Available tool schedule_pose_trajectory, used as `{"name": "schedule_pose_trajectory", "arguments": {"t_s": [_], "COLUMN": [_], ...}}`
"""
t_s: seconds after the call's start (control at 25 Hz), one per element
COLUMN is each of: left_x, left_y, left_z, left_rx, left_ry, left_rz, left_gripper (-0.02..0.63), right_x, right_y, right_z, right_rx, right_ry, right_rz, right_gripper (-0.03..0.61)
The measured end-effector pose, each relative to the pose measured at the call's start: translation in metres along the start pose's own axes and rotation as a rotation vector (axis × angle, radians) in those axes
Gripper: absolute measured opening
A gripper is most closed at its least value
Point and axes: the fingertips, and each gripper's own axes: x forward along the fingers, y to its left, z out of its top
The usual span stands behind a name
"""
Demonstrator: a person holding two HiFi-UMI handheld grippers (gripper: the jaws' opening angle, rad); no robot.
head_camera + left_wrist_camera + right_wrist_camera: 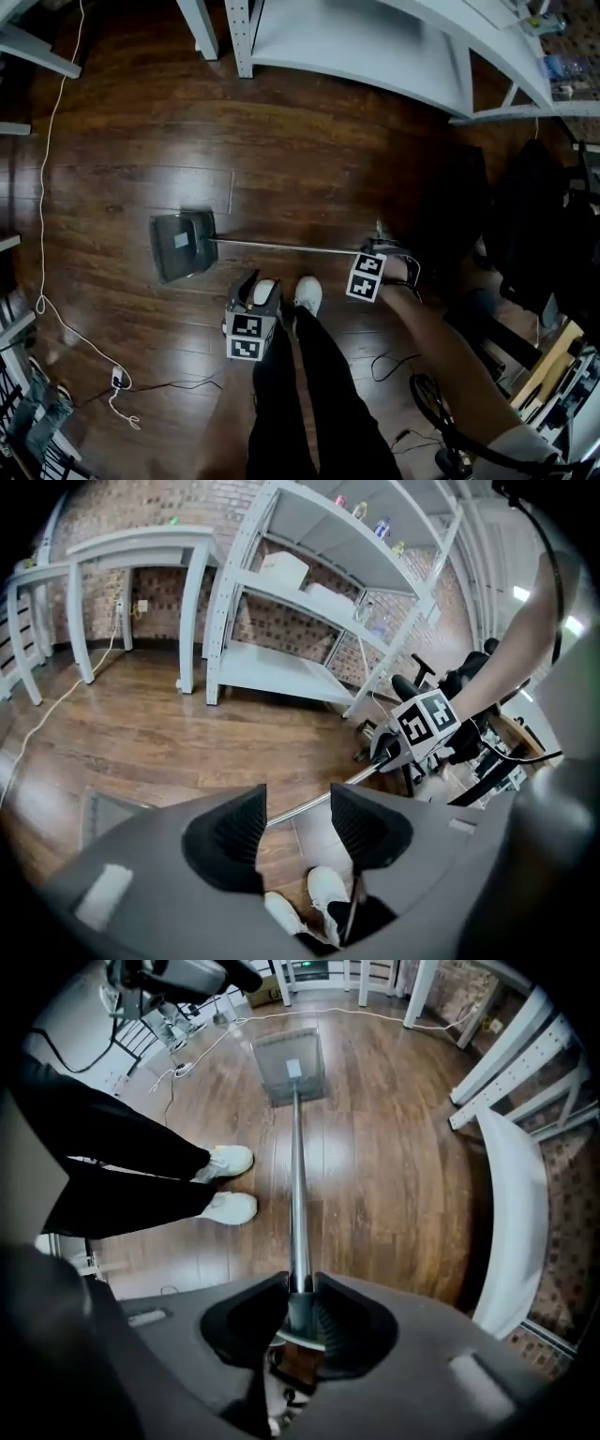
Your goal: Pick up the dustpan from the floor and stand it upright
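Currently, right gripper [300, 1290] jaws pinch the dustpan [184, 244] by its metal handle [297, 1185]; left gripper [298, 810] jaws stand slightly spread, gripping nothing, above the wooden floor [309, 159]

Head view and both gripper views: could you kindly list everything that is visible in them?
dustpan: one, dark grey pan, ahead of the shoes.
handle: one, silver, running from the pan to the right tongs.
floor: one, dark brown wood, throughout.
shelving unit: one, white, beyond the dustpan.
cable: one, white, along the floor at the head view's left.
tables: two, white, left of the shelving unit in the left gripper view.
shoes: two, white, beside the handle.
trousers: one pair, black, above the shoes.
left tongs: one, grey, jaws apart, gripping nothing.
right tongs: one, grey, shut on the handle.
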Motion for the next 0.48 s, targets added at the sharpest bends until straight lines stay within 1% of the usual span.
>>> {"name": "schedule_pose_trajectory", "arguments": {"t_s": [0.12, 0.2, 0.28, 0.36, 0.4, 0.48], "left_x": [-0.049, -0.082, -0.112, -0.138, -0.150, -0.176], "left_y": [-0.029, -0.046, -0.056, -0.058, -0.056, -0.047], "left_z": [0.040, 0.054, 0.064, 0.071, 0.073, 0.075], "left_rx": [-0.030, -0.041, -0.058, -0.082, -0.095, -0.130], "left_ry": [-0.048, -0.064, -0.077, -0.093, -0.102, -0.119], "left_rz": [0.000, -0.002, 0.002, 0.017, 0.027, 0.052], "left_gripper": [0.233, 0.232, 0.233, 0.233, 0.233, 0.232], "right_x": [-0.072, -0.110, -0.143, -0.174, -0.189, -0.216], "right_y": [0.000, 0.012, 0.024, 0.028, 0.027, 0.028], "right_z": [-0.032, -0.052, -0.064, -0.060, -0.050, -0.022], "right_rx": [0.022, 0.036, 0.035, 0.039, 0.046, 0.076], "right_ry": [0.099, 0.180, 0.265, 0.313, 0.314, 0.282], "right_rz": [0.011, 0.027, 0.038, 0.037, 0.033, 0.029], "right_gripper": [0.074, 0.074, 0.074, 0.074, 0.074, 0.074]}}
